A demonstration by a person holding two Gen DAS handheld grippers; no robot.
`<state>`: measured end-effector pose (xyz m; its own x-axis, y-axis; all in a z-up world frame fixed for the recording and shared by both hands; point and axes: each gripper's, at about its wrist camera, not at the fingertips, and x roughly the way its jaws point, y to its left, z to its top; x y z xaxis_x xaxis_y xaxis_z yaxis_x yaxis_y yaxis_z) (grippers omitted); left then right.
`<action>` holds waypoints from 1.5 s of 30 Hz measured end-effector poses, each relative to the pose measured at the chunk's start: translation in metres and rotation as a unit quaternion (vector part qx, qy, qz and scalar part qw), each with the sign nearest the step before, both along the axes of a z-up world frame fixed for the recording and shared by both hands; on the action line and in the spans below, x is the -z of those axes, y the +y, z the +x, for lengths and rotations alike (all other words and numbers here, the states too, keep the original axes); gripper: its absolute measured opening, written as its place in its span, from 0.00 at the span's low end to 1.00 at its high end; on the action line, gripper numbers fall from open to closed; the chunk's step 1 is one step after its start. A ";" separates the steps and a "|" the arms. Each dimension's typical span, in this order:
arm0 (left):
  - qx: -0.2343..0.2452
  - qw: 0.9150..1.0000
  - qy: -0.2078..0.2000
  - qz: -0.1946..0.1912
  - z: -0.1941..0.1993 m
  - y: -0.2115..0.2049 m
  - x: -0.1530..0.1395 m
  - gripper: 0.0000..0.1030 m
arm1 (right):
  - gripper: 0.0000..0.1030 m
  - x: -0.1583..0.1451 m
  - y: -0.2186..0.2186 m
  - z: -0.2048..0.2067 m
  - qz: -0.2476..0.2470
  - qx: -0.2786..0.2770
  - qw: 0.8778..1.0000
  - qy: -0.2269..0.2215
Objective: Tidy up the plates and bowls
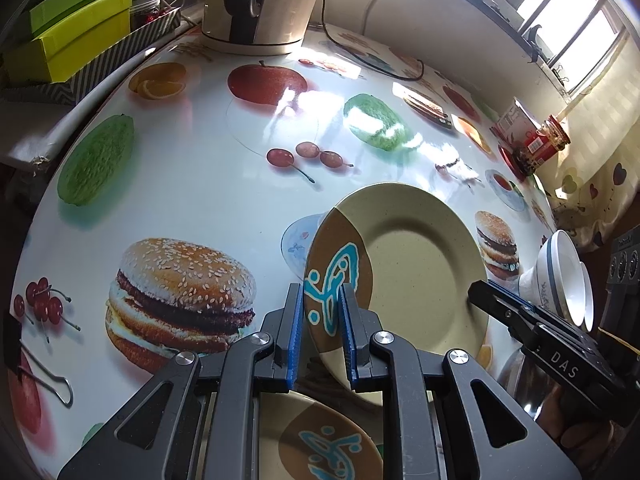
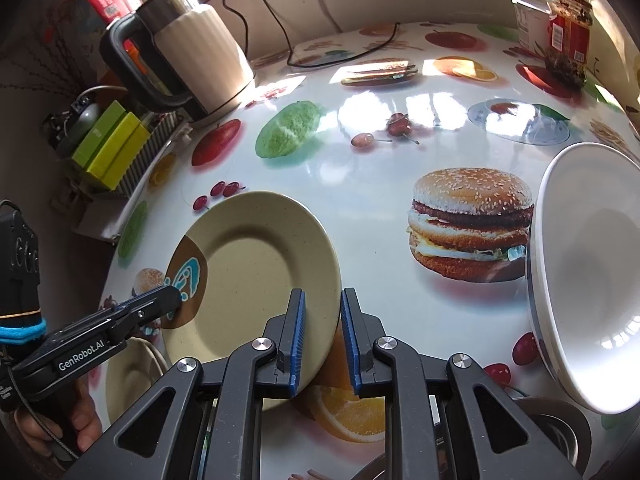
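Above table [image 1: 192,184], both grippers pinch plate [image 1: 420,264].

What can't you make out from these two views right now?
- Second plate: left wrist view, mostly hidden under the left gripper.
- Right gripper on the held plate: right wrist view, rim contact unclear.
- White bowl: cut off at the right edge.

Table cover [image 1: 208,184]: glossy, smooth printed plastic, strongly reflective. Plate [image 1: 420,268]: matt, speckled beige glaze. Bowl [image 2: 592,280]: glossy white ceramic. Gripper pads [image 1: 295,336]: ribbed blue rubber on matt black plastic. Kettle [image 2: 200,52]: ribbed cream body, metal rim.
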<state>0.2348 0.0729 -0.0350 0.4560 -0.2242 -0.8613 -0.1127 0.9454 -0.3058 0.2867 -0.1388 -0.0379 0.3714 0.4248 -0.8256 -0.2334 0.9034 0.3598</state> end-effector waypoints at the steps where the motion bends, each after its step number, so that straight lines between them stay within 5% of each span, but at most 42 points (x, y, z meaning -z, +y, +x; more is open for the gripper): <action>1: 0.001 1.000 -0.001 0.000 -0.001 0.000 -0.001 0.18 | 0.18 -0.001 0.000 0.000 0.001 0.000 1.000 -0.001; 30: -0.020 0.999 -0.043 -0.001 -0.054 0.022 -0.038 0.18 | 0.18 -0.042 0.014 -0.043 0.010 -0.024 0.999 -0.044; 45: -0.045 0.998 -0.039 -0.004 -0.094 0.043 -0.031 0.18 | 0.18 -0.036 0.037 -0.075 0.014 -0.050 0.998 -0.039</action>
